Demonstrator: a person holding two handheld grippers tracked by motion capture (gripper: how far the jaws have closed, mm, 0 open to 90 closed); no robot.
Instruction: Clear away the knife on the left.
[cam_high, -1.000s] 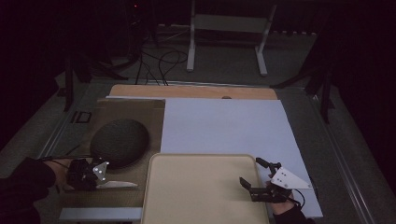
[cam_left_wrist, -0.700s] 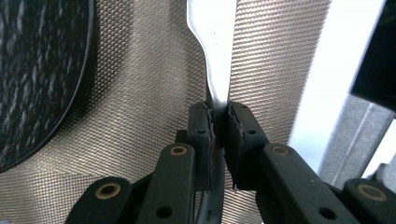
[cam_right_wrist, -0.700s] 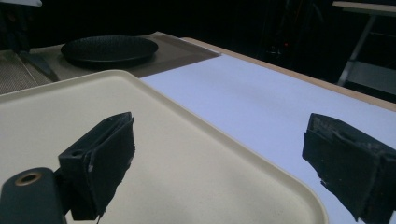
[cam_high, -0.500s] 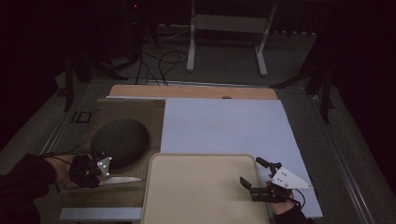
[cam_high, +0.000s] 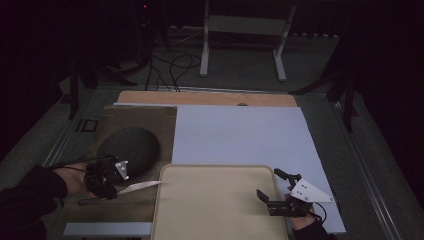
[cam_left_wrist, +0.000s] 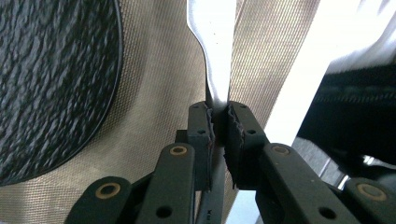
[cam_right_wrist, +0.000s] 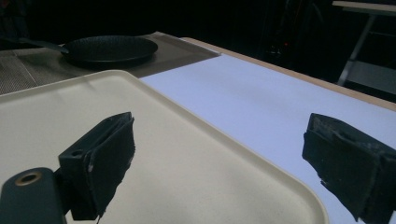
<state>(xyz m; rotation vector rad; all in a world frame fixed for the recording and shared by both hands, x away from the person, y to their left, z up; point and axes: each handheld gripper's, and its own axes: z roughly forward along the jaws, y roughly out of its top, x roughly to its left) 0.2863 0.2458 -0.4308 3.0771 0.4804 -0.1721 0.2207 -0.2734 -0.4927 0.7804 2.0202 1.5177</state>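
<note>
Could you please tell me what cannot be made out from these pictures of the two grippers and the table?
- The silver utensil in the left gripper: its working end is cut off by the top edge of the left gripper view, and in the dim high view it is too small to identify.
- The black pan: its near side is hidden behind the left gripper in the high view.

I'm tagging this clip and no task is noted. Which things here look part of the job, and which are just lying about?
Likely in use:
- silver utensil, clamped in the left gripper
- black pan beside it
- cream tray, with the open right gripper at its edge

Just lying about:
- brown mat
- pale blue sheet
- metal stand behind the table
</note>
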